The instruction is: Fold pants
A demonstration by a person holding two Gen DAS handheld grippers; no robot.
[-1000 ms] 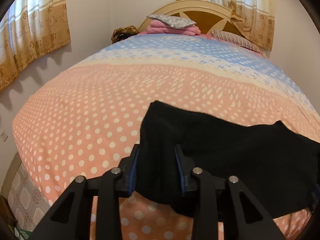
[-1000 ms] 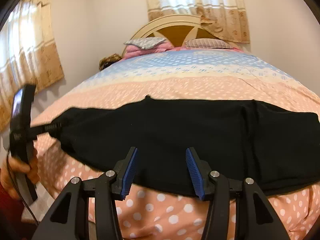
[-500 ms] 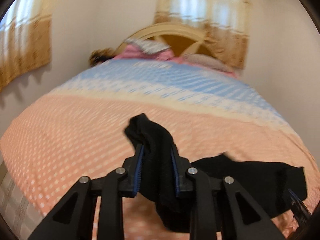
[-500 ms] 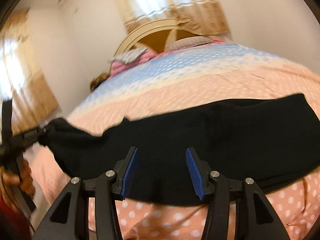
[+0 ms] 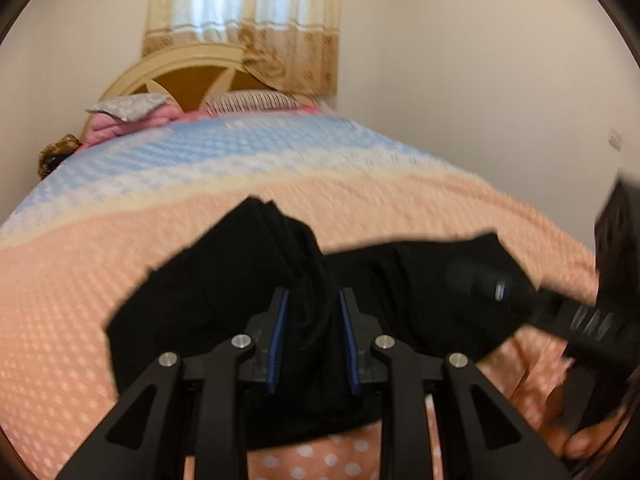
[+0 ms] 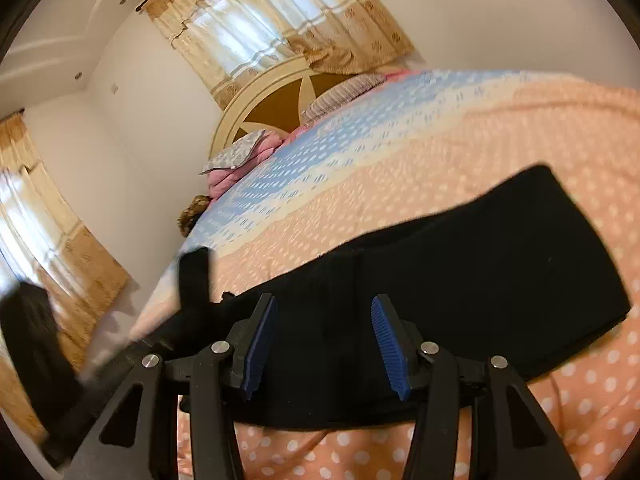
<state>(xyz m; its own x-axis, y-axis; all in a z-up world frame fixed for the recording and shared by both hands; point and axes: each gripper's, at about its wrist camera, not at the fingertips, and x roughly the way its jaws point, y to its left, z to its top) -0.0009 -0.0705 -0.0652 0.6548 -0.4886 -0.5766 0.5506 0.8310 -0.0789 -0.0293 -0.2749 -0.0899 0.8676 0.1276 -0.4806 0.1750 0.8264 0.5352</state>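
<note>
Pants (image 5: 224, 292) black, bunched, one end pinched in left gripper (image 5: 314, 344), right gripper (image 6: 324, 348) half-spread over cloth

Dotted bedspread (image 5: 120, 280), curved headboard (image 5: 188, 76), pink pillows (image 5: 108, 126), gold curtains (image 6: 256, 36)

The left gripper (image 5: 313, 336) pinches bunched black pants (image 5: 248, 292) between its pads; the right gripper (image 6: 324, 344) hangs half-spread, gripping nothing visible.
</note>
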